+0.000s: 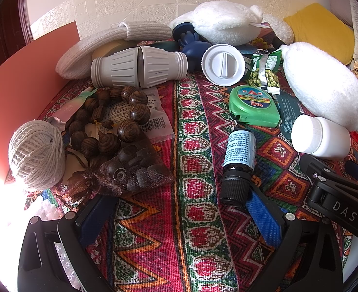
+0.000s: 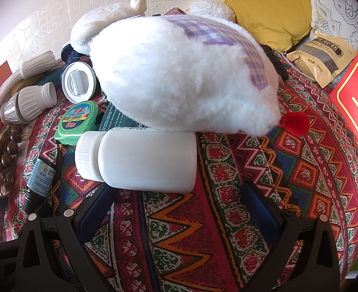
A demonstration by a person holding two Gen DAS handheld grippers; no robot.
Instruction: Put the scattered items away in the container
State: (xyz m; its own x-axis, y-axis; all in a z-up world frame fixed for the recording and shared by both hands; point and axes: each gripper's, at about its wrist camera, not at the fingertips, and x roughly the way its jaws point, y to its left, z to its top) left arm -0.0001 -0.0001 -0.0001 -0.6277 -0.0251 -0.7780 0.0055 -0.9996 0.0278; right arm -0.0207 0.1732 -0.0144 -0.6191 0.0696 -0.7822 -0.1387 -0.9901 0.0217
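Two tools, both spread wide and holding nothing. Left tool (image 1: 179, 209) hovers low over the patterned cloth (image 1: 154, 219); its right finger (image 1: 264, 216) sits just beside or touching the black cap of the small dark bottle (image 1: 238, 158), which lies on its side, so that bottle looks like the next pick. Right tool (image 2: 179, 206) faces the white plastic bottle (image 2: 140, 160), also lying on its side, its body roughly between the fingers but a bit ahead of them; a grasp across the body seems intended.

Scattered items lie all over: green tape measure (image 1: 254, 105) near the dark bottle, wooden bead string (image 1: 110, 121) on a paper packet, twine ball (image 1: 36, 153) at the left edge, brown mesh pouch (image 1: 130, 170), grey ribbed pipe fitting (image 1: 140, 67), white round lid (image 1: 224, 64), green snack packet (image 1: 266, 70). A fluffy white slipper (image 2: 179, 73) rests against the white bottle's far side and may get nudged in a grab. Red cap (image 2: 295, 121) sits just beside the slipper tip.

Container: possibly the cream woven basket (image 1: 93, 46), slumped on its side at the back, but the view is too cluttered to be sure. Nothing visibly tidied yet.
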